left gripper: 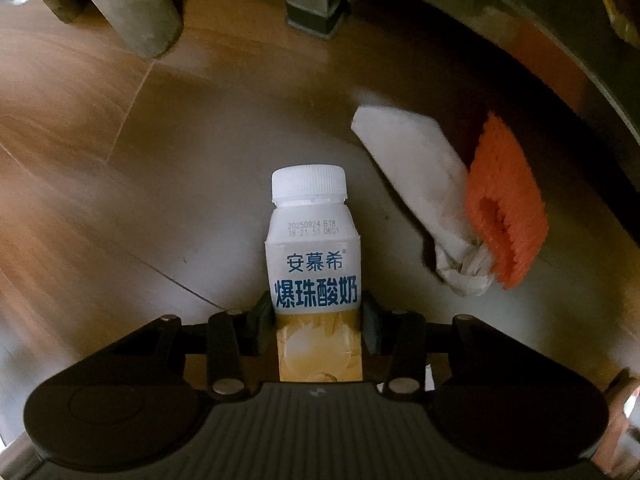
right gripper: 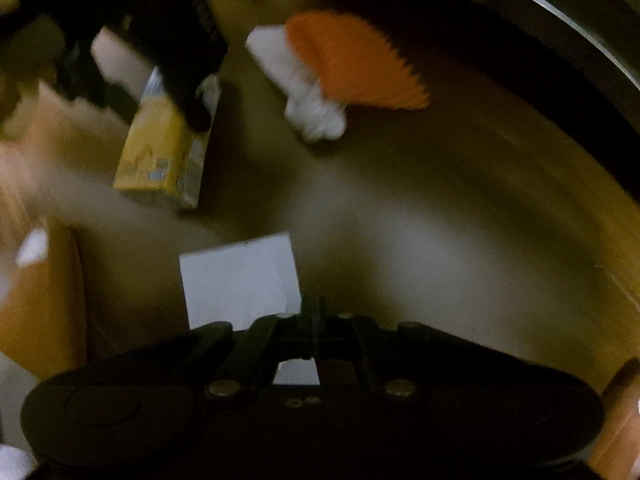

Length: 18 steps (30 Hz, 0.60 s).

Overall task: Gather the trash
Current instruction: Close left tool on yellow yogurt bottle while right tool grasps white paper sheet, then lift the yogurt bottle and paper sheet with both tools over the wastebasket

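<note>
My left gripper [left gripper: 318, 312] is shut on a yoghurt bottle [left gripper: 314, 248] with a white cap, blue Chinese lettering and a yellow base, held above the wooden floor. A crumpled white paper wrapper [left gripper: 424, 196] and an orange ridged scrap [left gripper: 504, 200] lie on the floor to its right. In the right wrist view my right gripper [right gripper: 316, 312] is shut, with a white paper sheet [right gripper: 240, 280] at its tips; whether it grips the sheet is unclear. That view also shows the left gripper holding the bottle [right gripper: 168, 152], the wrapper [right gripper: 304, 92] and the orange scrap [right gripper: 352, 60].
Grey furniture legs [left gripper: 136, 12] and a post with a black foot [left gripper: 316, 0] stand at the far side. A curved metal rim [left gripper: 580, 64] runs along the right. An orange-brown object [right gripper: 44, 312] is at the left in the right wrist view.
</note>
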{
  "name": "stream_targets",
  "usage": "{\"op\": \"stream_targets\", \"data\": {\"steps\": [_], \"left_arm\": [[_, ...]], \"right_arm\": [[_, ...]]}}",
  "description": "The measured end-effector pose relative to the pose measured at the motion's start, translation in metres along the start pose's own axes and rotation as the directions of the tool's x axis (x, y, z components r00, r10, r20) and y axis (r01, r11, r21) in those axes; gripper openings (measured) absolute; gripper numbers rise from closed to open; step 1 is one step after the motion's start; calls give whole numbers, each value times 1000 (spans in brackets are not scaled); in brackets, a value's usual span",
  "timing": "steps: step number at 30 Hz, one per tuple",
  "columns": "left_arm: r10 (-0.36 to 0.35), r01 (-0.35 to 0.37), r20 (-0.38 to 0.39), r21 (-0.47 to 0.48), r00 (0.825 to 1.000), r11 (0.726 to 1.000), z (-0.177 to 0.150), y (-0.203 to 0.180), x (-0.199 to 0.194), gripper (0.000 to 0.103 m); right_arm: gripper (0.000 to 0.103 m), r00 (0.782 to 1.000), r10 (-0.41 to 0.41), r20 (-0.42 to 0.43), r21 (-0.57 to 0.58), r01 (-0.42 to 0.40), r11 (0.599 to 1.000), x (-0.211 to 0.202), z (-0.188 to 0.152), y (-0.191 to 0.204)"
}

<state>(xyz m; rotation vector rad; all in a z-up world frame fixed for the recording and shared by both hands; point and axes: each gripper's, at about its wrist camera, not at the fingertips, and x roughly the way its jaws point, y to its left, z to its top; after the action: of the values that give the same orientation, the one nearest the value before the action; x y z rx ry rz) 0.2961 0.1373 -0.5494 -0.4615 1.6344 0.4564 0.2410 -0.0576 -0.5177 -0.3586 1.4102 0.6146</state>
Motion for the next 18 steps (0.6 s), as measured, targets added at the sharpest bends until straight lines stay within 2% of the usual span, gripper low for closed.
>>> {"op": "stream_targets", "data": {"steps": [1,2,4,7,8,12,15,18], "left_arm": [[-3,3,5,-4,1000,1000,1,0,-2,43],[-7,7,6,-5,1000,1000,2,0,-4,43],[-8,8,7,-2,1000,1000,4,1,-6,43],[-4,4,0,-1,1000,1000,3,2,-3,43],[-6,6,-3,-5,1000,1000,4,3,-2,43],[-3,3,-7,-5,1000,1000,3,3,0,43],[-4,4,-12,-9,1000,1000,6,4,0,43],[-5,5,-12,-15,1000,1000,6,6,1,43]], "right_arm": [[6,999,37,8,22,-38,999,-3,2,-4],[17,998,70,6,34,-70,997,-3,4,-6],[26,995,97,10,25,-97,995,0,4,-5],[48,990,140,10,-19,-140,990,8,2,5],[51,990,138,4,-45,-138,989,7,-1,9],[53,993,117,1,-147,-116,982,18,-1,28],[53,998,56,-13,-267,-57,962,25,-4,48],[54,1000,-2,0,-321,2,947,35,-5,59]]}}
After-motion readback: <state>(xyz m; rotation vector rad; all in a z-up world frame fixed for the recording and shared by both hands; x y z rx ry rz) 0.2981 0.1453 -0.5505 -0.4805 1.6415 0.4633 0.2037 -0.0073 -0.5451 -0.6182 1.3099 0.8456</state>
